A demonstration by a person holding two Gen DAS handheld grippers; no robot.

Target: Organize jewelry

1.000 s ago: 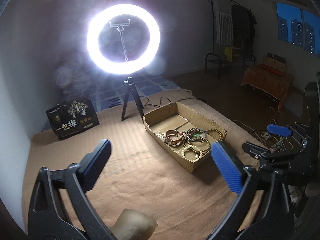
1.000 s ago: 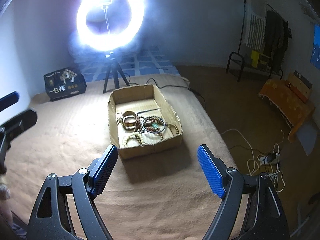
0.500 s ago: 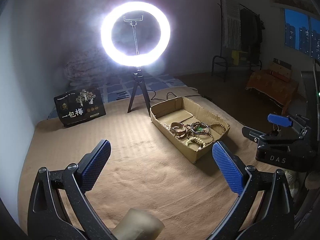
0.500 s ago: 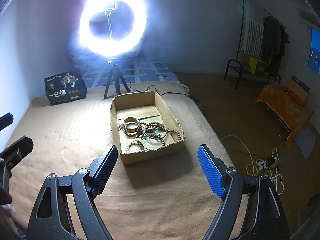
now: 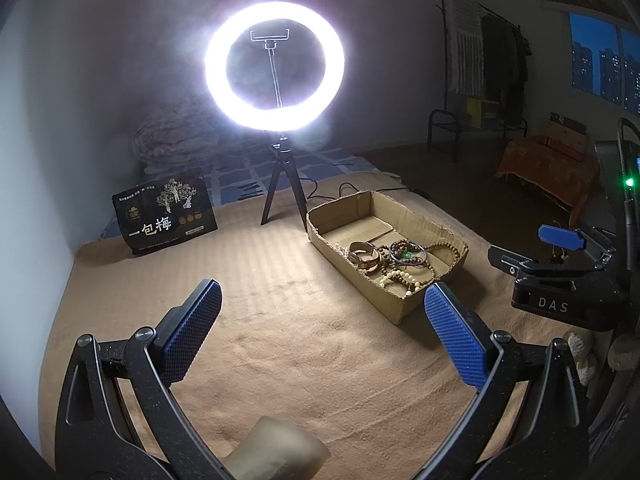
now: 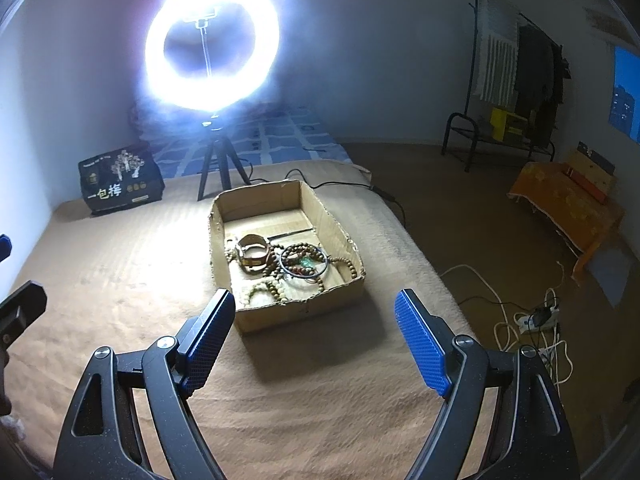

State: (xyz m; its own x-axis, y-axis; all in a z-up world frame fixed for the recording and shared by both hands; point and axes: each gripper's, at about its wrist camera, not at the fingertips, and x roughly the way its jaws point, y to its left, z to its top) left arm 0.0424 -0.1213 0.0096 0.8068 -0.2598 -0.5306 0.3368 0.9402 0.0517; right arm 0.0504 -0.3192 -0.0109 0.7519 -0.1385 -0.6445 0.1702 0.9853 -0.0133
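Jewelry [image 6: 280, 264] heaped at the near end of a cardboard box [image 6: 224, 216] on the tan blanket [image 6: 120, 280]; nearest, left gripper [image 5: 320, 332] and right gripper [image 6: 316, 338] over bare blanket, jaws wide apart, nothing between; beyond the box, ring light [image 5: 275, 66] on tripod, black printed bag [image 5: 164, 216] beside it.

A lit ring light [image 5: 275, 66] stands on a black tripod [image 5: 282, 184] on the tan blanket [image 5: 304, 340]. A black printed bag [image 5: 164, 216] stands left of it. Across the floor are a clothes rack [image 6: 516, 92], an orange-draped bench [image 6: 560, 200] and tangled white cables [image 6: 536, 320].
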